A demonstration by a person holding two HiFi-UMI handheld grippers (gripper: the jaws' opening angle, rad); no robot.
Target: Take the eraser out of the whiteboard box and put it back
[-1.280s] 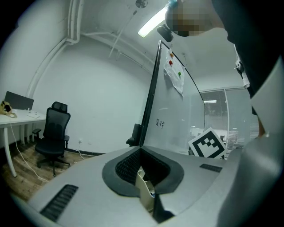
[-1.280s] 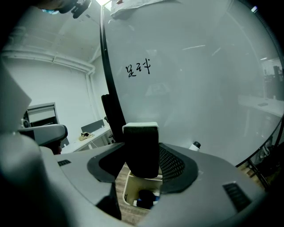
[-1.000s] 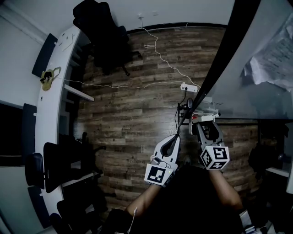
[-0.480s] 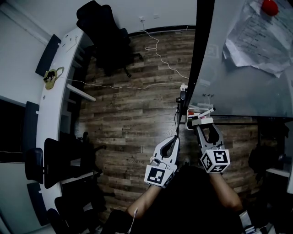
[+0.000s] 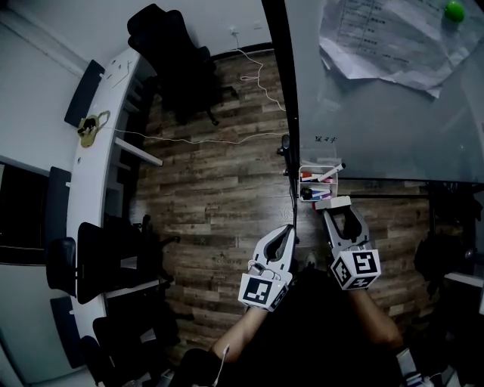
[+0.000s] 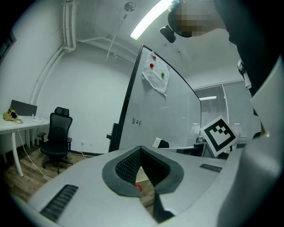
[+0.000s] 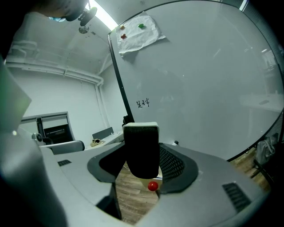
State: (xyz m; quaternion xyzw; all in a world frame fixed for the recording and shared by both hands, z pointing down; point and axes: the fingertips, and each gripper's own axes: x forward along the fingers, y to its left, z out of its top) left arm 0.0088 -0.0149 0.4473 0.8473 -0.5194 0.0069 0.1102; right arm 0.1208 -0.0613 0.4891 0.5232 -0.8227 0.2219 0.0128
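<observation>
Pinching eraser [image 7: 141, 142] w/ R tongs [image 7: 143, 159], black textured face, white back, L tongs [image 6: 141, 155] pressed together

An office: a large whiteboard [image 5: 378, 128] with papers [image 5: 378, 38] pinned up, black swivel chairs [image 5: 170, 45], a long white tabletop [image 5: 92, 181], wood-plank floor [image 5: 219, 196].

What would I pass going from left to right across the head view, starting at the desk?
Yellowish item on the white desk → black office chair → left hand-held gripper → whiteboard box → green magnet on the whiteboard.
</observation>
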